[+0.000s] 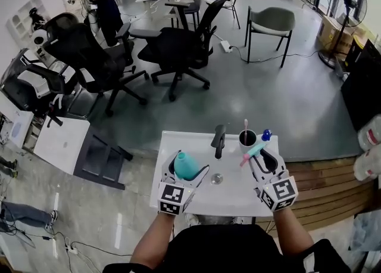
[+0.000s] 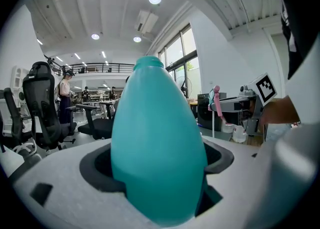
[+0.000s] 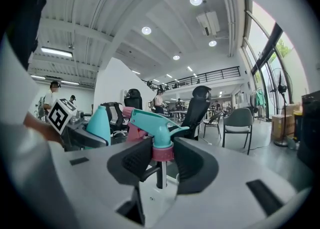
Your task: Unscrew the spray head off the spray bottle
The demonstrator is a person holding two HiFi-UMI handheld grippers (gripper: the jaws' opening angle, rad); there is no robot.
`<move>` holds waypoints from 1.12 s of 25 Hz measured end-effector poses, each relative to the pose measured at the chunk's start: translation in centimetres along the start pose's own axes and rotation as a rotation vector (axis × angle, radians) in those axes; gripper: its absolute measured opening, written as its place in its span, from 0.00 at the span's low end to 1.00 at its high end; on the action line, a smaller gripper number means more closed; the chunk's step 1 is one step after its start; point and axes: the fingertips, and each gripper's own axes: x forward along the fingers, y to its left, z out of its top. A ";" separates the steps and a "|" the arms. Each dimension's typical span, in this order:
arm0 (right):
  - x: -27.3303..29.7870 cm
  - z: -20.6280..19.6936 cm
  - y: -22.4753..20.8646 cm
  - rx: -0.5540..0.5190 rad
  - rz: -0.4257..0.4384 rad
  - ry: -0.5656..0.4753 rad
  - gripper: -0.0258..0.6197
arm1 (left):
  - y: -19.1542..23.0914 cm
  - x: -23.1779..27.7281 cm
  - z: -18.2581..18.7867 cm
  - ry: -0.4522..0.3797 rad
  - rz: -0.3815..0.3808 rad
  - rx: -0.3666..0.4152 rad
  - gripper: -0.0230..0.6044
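Observation:
The teal spray bottle (image 1: 186, 166) stands between the jaws of my left gripper (image 1: 184, 173), which is shut on its body. In the left gripper view the bottle (image 2: 157, 143) fills the middle and its neck is bare. The spray head (image 1: 253, 150), teal with a pink collar and trigger, is apart from the bottle. My right gripper (image 1: 262, 157) is shut on it, to the right of the bottle over the table. In the right gripper view the pads clamp the pink collar of the spray head (image 3: 156, 125), its dip tube hanging below. The bottle (image 3: 100, 123) shows at left.
On the small white table (image 1: 232, 197) stand a black cup (image 1: 246, 139) with a pink stick in it, a black upright object (image 1: 219, 139), a blue item (image 1: 266, 135) and a small round metal piece (image 1: 216, 178). Office chairs (image 1: 178, 45) stand on the floor beyond.

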 end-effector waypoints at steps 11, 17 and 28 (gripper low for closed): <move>0.0 0.3 0.0 -0.040 -0.002 0.004 0.25 | -0.4 0.5 0.0 0.003 -0.006 0.006 0.75; -0.1 0.3 -0.2 -0.038 -0.007 0.007 0.25 | -0.5 0.6 0.0 0.002 -0.006 0.004 0.75; 0.0 0.9 0.1 -0.044 -0.017 -0.018 0.26 | 0.1 0.0 0.7 -0.023 0.017 0.023 0.75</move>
